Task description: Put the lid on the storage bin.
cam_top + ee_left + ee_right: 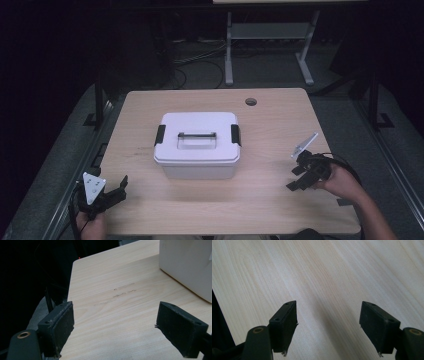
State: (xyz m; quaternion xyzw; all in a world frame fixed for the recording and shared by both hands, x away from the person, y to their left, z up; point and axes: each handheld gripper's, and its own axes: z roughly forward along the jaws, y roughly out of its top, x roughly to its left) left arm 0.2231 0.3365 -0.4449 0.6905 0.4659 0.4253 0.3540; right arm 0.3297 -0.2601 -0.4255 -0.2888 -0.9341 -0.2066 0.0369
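Observation:
A white lidded box with two black side latches and a recessed handle stands in the middle of the wooden table. My left gripper sits at the table's front left corner, its jaws open and empty, pointing toward the box. In the left gripper view the left gripper has bare wood between its jaws, with the box at the upper right. My right gripper hovers at the table's right side, open and empty. In the right gripper view the right gripper looks down on bare wood.
A round cable hole lies at the table's far right. Beyond the far edge stand the grey legs of another desk and loose cables on the floor. Dark surroundings flank the table on both sides.

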